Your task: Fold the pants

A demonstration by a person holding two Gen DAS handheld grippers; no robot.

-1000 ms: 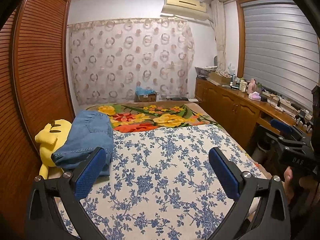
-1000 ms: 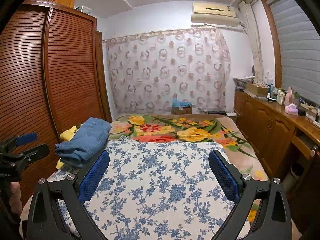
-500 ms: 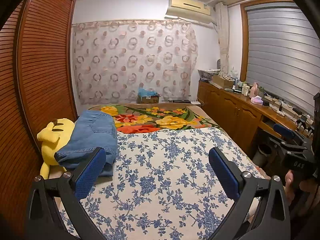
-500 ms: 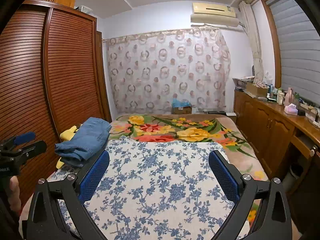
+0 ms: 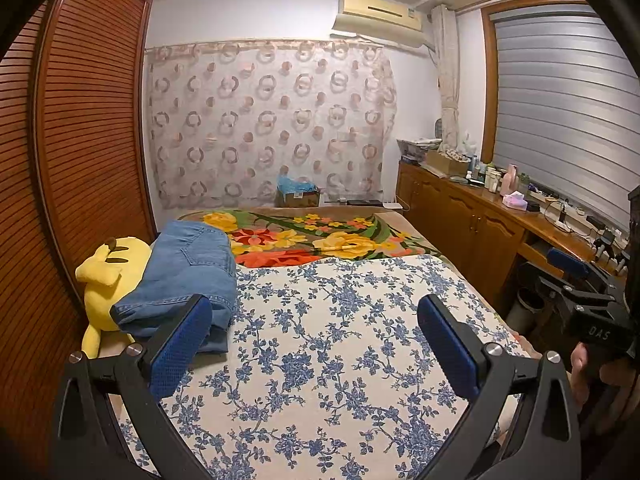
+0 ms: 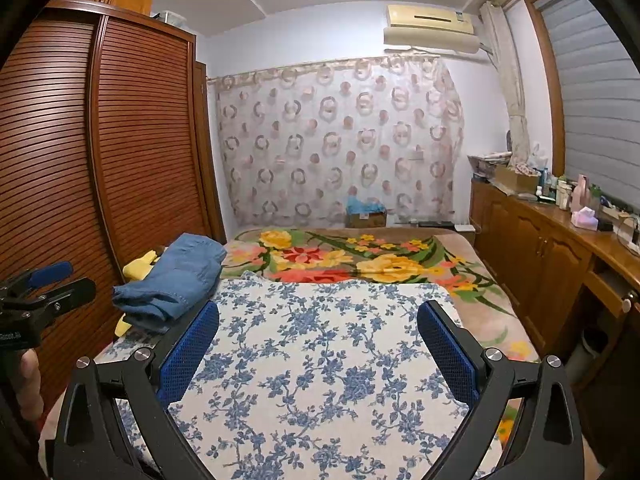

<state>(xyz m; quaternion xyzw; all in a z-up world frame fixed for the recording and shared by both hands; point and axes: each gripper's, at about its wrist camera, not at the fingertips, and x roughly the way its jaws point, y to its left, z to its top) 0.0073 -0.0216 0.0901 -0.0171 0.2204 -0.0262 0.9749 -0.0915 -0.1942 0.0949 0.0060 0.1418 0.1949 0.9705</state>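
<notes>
Both hand-held grippers [image 5: 314,344] [image 6: 318,344] gape empty above the bed [image 5: 320,340]; folded jeans [image 5: 184,276] lie left.

The pants [image 5: 188,276] are blue denim jeans, folded into a thick, compact bundle of several layers. They lie at the left edge of the bed, resting partly on a yellow plush toy [image 5: 106,284] and partly on the blue-flowered sheet [image 5: 320,340], so the bundle tilts, its far end raised and its near end lower. A back pocket with stitched seams faces up on the top layer. The near end shows stacked folded edges, the lowest layer sticking out a little onto the sheet. From the right wrist view the jeans [image 6: 176,276] sit beside the wooden wardrobe [image 6: 80,152], covering most of the toy.
</notes>
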